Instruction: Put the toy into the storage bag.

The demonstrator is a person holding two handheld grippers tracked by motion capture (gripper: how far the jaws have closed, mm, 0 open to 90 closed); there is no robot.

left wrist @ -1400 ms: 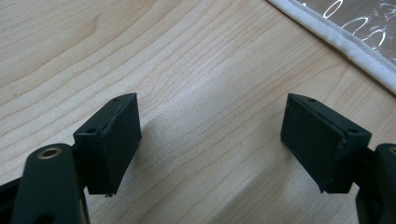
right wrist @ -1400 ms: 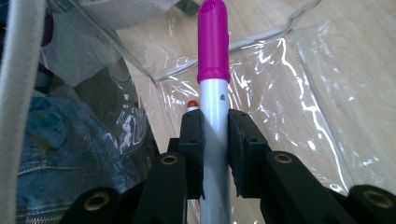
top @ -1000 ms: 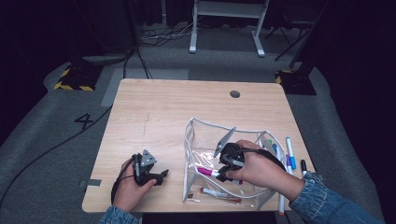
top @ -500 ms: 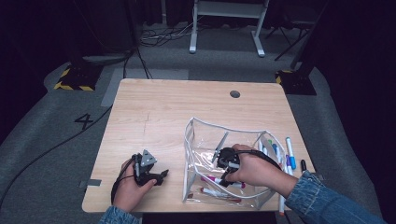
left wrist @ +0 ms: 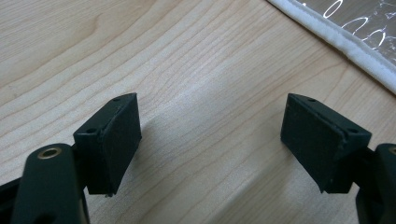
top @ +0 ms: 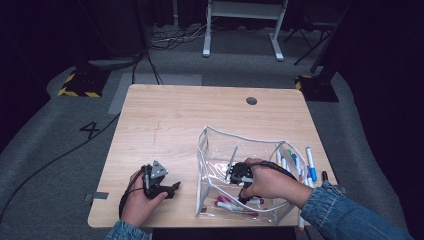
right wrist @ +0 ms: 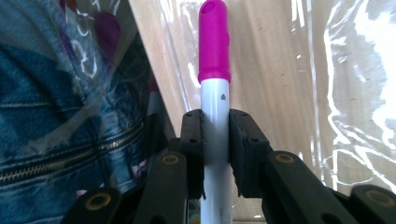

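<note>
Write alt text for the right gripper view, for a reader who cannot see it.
The right gripper is shut on a white marker with a magenta cap, which stands straight up between its black jaws. Behind it is the crinkled wall of a clear plastic pouch with pale wood showing through, and blue denim with a zipper at the left.

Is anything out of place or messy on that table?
Nothing looks spilled or broken. A few markers lie loose by the table's right edge, outside the clear pouch. The right tongs hold a pink-capped marker inside it.
</note>
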